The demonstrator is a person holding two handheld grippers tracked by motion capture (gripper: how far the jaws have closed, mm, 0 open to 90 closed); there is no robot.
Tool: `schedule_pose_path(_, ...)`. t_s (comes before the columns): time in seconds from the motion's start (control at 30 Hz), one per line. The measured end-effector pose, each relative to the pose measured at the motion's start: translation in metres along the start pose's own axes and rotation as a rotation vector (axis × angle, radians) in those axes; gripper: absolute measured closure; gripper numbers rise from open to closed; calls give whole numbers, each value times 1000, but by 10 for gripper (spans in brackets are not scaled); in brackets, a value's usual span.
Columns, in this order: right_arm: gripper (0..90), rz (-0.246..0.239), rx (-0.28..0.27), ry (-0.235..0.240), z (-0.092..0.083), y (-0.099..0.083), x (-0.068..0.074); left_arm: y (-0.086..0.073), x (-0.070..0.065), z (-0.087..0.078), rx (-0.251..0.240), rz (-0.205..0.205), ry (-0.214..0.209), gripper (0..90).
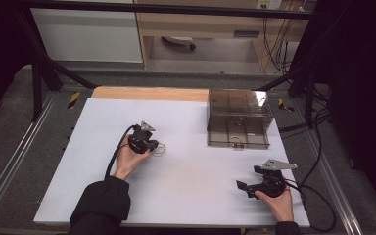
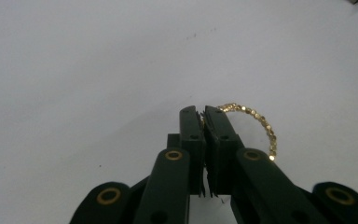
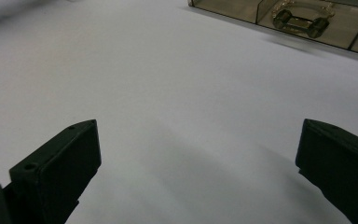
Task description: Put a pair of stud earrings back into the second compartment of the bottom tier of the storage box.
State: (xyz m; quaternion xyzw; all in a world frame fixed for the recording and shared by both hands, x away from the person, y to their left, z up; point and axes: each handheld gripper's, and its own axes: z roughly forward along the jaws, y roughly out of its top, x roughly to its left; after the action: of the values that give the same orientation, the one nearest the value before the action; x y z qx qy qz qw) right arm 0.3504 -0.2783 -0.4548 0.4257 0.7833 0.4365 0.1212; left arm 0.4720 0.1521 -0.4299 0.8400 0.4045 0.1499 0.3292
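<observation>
Gripping a thin gold beaded bracelet [image 2: 254,122], the left gripper [image 2: 203,112] has its jaws clenched on one side of the loop, seen just right of centre in the left gripper view. In the high view the left gripper [image 1: 152,145] sits left of centre on the white table sheet [image 1: 186,186], with the bracelet [image 1: 160,149] lying at its tips, flat on the sheet as far as I can tell.

Right gripper [image 3: 198,154] is released, jaws wide apart with only bare sheet between them; in the high view it rests at lower right [image 1: 248,188]. The smoky clear plastic compartment box [image 1: 238,117] stands at upper right, well apart from the bracelet, with a small gold piece [image 3: 300,21] in one front cell.

Judgement on the step in hand: the bite is narrow (beads may slip), so lift slowly and straight up, keep the jaws closed, and let the loop hang free before carrying it.

Orientation: the loop is nearly round, so no clear long axis; its free arc bulges right of the jaws.
</observation>
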Motion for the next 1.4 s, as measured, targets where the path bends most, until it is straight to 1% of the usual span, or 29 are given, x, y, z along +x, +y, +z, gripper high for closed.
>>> schedule_pose_path(0.2, 7, -1, -1, -1, 0, 0, 0, 4, -6, -8, -24, 4, -15, 864)
schedule_pose_path(0.27, 7, 1, 0, 0, 0, 0, 0, 5, -8, -10, -18, 8, -17, 864)
schedule_pose_path(0.4, 7, 1, -3, -1, 0, 0, 0, 8, -12, -13, -23, 13, -28, 864)
schedule_pose_path(0.63, 7, 3, -3, 0, 0, 0, 0, 18, -28, -15, -39, 30, -54, 864)
schedule_pose_path(0.77, 7, 1, -2, 0, 0, 0, 0, 27, -40, -13, -51, 42, -72, 864)
schedule_pose_path(0.93, 7, -1, -5, -1, -1, 0, 0, 40, -56, -7, -58, 68, -93, 864)
schedule_pose_path(1.07, 7, -4, -4, -1, -1, 0, 0, 51, -70, -1, -62, 87, -107, 864)
schedule_pose_path(1.27, 7, -1, -6, -1, -1, 0, 0, 68, -88, 8, -70, 100, -128, 864)
schedule_pose_path(1.4, 7, 0, -7, 0, -1, 0, 0, 80, -100, 16, -69, 119, -143, 864)
